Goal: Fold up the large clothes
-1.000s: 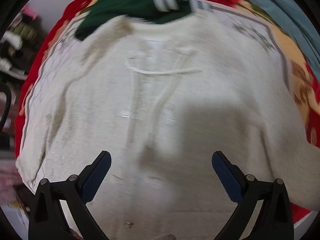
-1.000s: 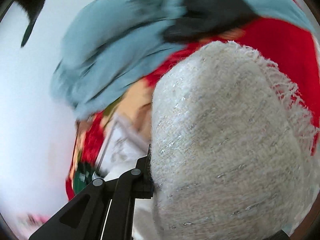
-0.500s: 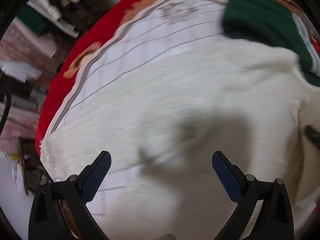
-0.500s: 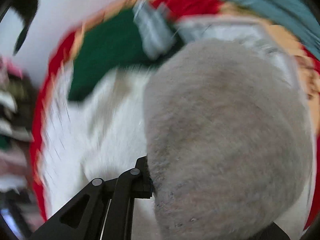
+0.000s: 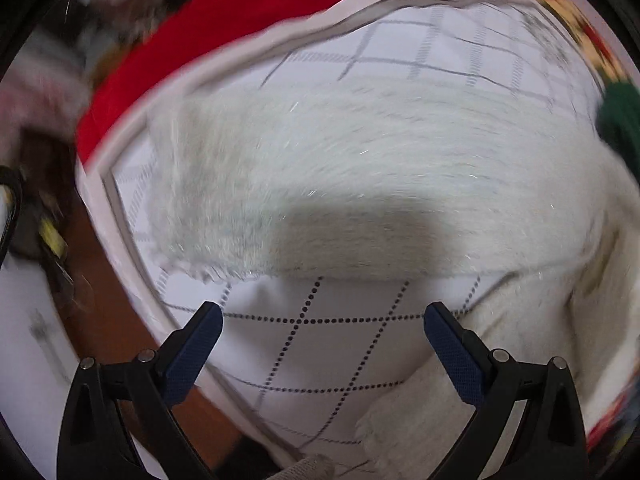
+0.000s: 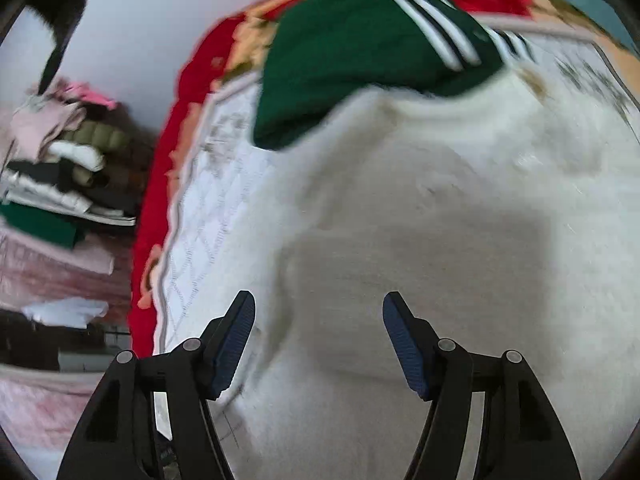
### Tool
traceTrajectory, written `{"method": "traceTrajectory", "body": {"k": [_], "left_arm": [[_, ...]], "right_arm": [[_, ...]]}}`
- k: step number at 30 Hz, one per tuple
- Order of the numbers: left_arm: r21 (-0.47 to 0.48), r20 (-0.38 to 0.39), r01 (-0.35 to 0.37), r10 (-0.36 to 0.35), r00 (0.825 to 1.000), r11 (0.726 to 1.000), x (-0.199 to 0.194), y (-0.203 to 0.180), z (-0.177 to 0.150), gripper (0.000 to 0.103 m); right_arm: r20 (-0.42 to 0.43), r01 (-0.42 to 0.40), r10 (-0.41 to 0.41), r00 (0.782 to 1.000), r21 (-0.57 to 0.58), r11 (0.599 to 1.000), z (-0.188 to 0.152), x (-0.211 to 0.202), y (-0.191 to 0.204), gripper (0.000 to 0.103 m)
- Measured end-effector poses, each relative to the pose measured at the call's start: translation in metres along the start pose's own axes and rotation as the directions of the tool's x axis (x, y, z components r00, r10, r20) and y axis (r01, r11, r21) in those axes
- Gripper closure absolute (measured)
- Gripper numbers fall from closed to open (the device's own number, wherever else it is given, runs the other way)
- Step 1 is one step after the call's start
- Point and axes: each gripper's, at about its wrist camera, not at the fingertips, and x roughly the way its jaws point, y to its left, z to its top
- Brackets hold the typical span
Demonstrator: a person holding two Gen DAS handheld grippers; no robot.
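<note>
Left wrist view: the left gripper (image 5: 322,330) has its jaws wide apart and holds nothing. It hangs over bare quilted bedspread (image 5: 320,360), just short of the cream knit sweater (image 5: 360,168). The sweater's nearer edge lies straight ahead of the jaws, and a fringed corner of it sits to the left. A strip of the sweater also runs down the right side of the frame, beside the right-hand finger. Left of the sweater, the bedspread border and red blanket (image 5: 208,40) mark the bed edge, with floor beyond. Motion blur hides finer detail.

Right wrist view: the right gripper (image 6: 319,340) is likewise spread and empty, directly above the sweater (image 6: 440,260), which lies spread on the bed. Beyond the sweater, a green striped garment (image 6: 360,52) overlaps its far edge. Stacked clothes (image 6: 68,168) sit well to the left of the sweater, off the bed.

Judged step: between folds, with both grippers free to regrasp. The next move calls for pinching the nearer sweater edge at two spaced points. Open room exists in front of the sweater; the far side is crowded by the green garment, so a fold carried that way could snag it.
</note>
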Motion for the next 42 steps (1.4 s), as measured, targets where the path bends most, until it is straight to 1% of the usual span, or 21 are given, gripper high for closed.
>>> {"method": "traceTrajectory", "body": {"k": [3,7,8,10,11,13,15,18,22,23,24,25,27,29,32,35,37,38,39,41,42], "left_arm": [[-0.206,-0.037,0.136,-0.147,0.989,0.969,0.023,0.033,0.013,0.0],[-0.466,0.038,0.294,-0.314,0.949,0.835,0.052,0.074,0.035,0.002],[-0.505,0.078,0.302,-0.305,0.949,0.808,0.055,0.082,0.042,0.002],[-0.533,0.157,0.306,-0.263,0.952,0.789,0.054,0.089,0.055,0.002],[-0.533,0.182,0.301,-0.239,0.954,0.791,0.052,0.091,0.061,0.007],[-0.504,0.252,0.262,-0.15,0.956,0.823,0.047,0.087,0.078,0.033],[-0.454,0.286,0.205,-0.076,0.955,0.867,0.043,0.079,0.089,0.086],[-0.355,0.351,0.18,-0.047,0.935,0.917,0.028,0.069,0.115,0.095],[-0.228,0.442,0.156,-0.041,0.896,0.961,-0.009,0.056,0.129,0.096],[-0.2,0.456,0.147,-0.041,0.889,0.969,-0.017,0.046,0.124,0.096],[-0.174,0.466,0.134,-0.039,0.884,0.976,-0.023,0.042,0.127,0.096],[-0.154,0.472,0.126,-0.039,0.881,0.98,-0.027,0.035,0.128,0.096],[-0.108,0.488,0.119,-0.052,0.871,0.987,-0.038,0.025,0.131,0.096],[-0.063,0.51,0.107,-0.06,0.858,0.992,-0.048,0.019,0.133,0.096],[0.019,0.558,0.067,-0.067,0.827,0.998,-0.071,-0.004,0.128,0.096],[0.094,0.596,0.051,-0.097,0.797,0.994,-0.098,-0.026,0.109,0.096],[0.153,0.619,0.033,-0.122,0.776,0.988,-0.113,-0.048,0.098,0.096],[0.187,0.626,0.025,-0.138,0.767,0.982,-0.121,-0.059,0.09,0.097],[0.219,0.629,0.018,-0.155,0.762,0.976,-0.127,-0.071,0.082,0.097],[0.304,0.63,0.004,-0.204,0.749,0.953,-0.141,-0.107,0.058,0.097],[0.329,0.628,0.002,-0.22,0.747,0.944,-0.146,-0.119,0.048,0.097]], "right_arm": [[-0.073,0.032,-0.028,0.997,0.051,0.998,-0.003,0.006,-0.029,0.035],[-0.126,0.067,-0.059,0.99,0.063,0.996,-0.01,0.034,-0.037,0.035],[-0.136,0.063,-0.052,0.989,0.08,0.995,-0.002,0.047,-0.04,0.035],[-0.146,0.064,-0.046,0.988,0.118,0.991,-0.004,0.061,-0.042,0.035],[-0.146,0.06,-0.04,0.988,0.133,0.989,-0.007,0.065,-0.042,0.035],[-0.142,0.06,-0.037,0.989,0.159,0.986,-0.012,0.073,-0.041,0.035],[-0.142,0.069,-0.046,0.989,0.161,0.985,-0.005,0.075,-0.038,0.035],[-0.117,0.079,-0.065,0.991,0.12,0.99,0.001,0.071,-0.022,0.035],[-0.091,0.122,-0.116,0.989,0.061,0.991,0.014,0.088,0.008,0.035],[-0.105,0.144,-0.139,0.985,0.04,0.989,0.016,0.098,0.012,0.042],[-0.116,0.162,-0.159,0.981,0.02,0.987,0.017,0.109,0.016,0.084],[-0.123,0.207,-0.205,0.971,0.004,0.978,0.018,0.116,0.019,0.101],[-0.099,0.215,-0.209,0.973,0.06,0.975,0.019,0.12,0.021,0.102],[-0.062,0.149,-0.145,0.987,0.068,0.986,0.022,0.115,0.037,0.103],[-0.154,0.083,-0.072,0.985,0.068,0.994,0.019,0.136,0.049,0.103],[-0.138,0.037,-0.024,0.99,0.092,0.995,0.021,0.122,0.039,0.102],[-0.092,0.061,-0.055,0.994,0.074,0.995,0.021,0.094,0.025,0.1],[-0.075,0.095,-0.089,0.993,0.078,0.992,0.021,0.08,0.013,0.088],[-0.072,0.143,-0.137,0.988,0.089,0.986,0.02,0.065,-0.002,0.058],[-0.072,0.183,-0.175,0.982,0.128,0.975,0.017,0.042,-0.032,0.016],[-0.068,0.184,-0.176,0.982,0.145,0.972,0.015,0.032,-0.048,0.014]]}}
